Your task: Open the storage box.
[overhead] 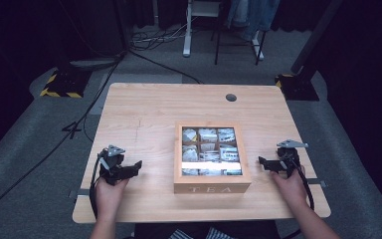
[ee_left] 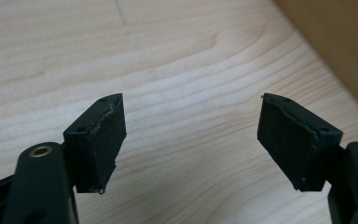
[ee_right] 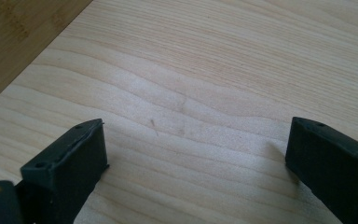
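Observation:
A wooden tea box [overhead: 212, 187] marked TEA stands at the middle front of the table, its glass lid down over compartments of tea bags. My left gripper [overhead: 138, 166] rests low over the table left of the box and points toward it. Its jaws stand open with bare wood between them, seen close in the left gripper view [ee_left: 191, 140], where the tea box side [ee_left: 340, 46] fills the top right corner. My right gripper [overhead: 262, 162] sits right of the box, also open on nothing [ee_right: 196, 163], with the tea box wall [ee_right: 18, 37] at the top left.
The light wooden table [overhead: 144, 109] has a round cable hole [overhead: 231, 97] near its far edge. Cables and stand feet lie on the grey floor beyond the table. A hand holds each gripper near the front edge.

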Motion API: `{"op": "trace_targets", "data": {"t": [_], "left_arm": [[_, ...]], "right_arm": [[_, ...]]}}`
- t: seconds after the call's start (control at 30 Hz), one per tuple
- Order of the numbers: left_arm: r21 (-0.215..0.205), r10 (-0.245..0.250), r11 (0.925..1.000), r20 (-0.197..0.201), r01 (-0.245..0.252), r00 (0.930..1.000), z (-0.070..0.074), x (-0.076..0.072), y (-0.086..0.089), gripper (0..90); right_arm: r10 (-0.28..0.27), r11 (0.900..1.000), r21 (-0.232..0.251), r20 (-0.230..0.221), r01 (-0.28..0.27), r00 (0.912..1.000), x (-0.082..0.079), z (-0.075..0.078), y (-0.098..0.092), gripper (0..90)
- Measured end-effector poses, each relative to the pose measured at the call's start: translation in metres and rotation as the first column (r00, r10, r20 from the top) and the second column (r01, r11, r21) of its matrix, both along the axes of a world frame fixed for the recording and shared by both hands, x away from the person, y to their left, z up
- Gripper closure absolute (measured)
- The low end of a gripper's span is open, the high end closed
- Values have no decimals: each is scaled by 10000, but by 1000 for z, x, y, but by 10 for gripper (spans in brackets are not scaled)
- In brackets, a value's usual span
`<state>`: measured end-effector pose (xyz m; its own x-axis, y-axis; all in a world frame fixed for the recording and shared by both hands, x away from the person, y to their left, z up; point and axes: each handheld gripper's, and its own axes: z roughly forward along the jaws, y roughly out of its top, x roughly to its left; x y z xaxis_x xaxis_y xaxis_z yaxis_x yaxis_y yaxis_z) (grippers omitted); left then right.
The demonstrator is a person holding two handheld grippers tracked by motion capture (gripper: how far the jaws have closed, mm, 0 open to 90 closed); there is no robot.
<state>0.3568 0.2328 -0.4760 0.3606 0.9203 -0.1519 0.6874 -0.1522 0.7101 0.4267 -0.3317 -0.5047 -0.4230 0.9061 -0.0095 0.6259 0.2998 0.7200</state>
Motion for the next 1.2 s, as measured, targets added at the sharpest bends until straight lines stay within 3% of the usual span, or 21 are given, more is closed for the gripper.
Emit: {"op": "trace_targets", "data": {"t": [0.27,0.4,0.47,0.57,0.6,0.67,0.7,0.87,1.03,1.13,1.2], "left_arm": [[-221,-758,9968,374,767,9964,25,-12,-17,256],[-337,-1562,9868,587,1584,9860,39,-20,-32,261],[-308,-1727,9841,587,1747,9832,41,-21,-36,261],[-433,-2334,9708,532,2358,9709,47,-25,-49,262],[-445,-2629,9632,472,2650,9637,49,-26,-54,262],[-477,-2769,9591,473,2791,9597,50,-27,-57,262],[-361,-3438,9379,379,3451,9383,54,-30,-66,262],[-188,-4338,9005,296,4344,9005,58,-36,-82,263],[-285,-4777,8782,-34,4774,8785,52,-36,-93,263],[-66,-5182,8552,-338,5183,8546,47,-37,-102,269],[47,-5240,8513,-434,5247,8506,46,-37,-105,275]], "right_arm": [[17,10000,-1,7,-17,10000,0,0,0,54],[10,10000,2,13,-10,10000,0,0,0,55],[21,10000,1,5,-21,10000,0,0,0,55],[10,10000,2,15,-10,10000,0,0,0,55],[24,10000,0,6,-24,10000,0,0,0,56],[27,10000,3,10,-27,10000,0,0,0,57],[31,10000,4,12,-31,10000,0,0,0,57],[29,10000,5,11,-29,10000,0,0,0,57],[31,10000,5,12,-31,10000,0,0,0,57],[33,10000,4,9,-33,10000,0,0,0,57],[23,10000,4,21,-23,10000,0,0,0,57]]}}
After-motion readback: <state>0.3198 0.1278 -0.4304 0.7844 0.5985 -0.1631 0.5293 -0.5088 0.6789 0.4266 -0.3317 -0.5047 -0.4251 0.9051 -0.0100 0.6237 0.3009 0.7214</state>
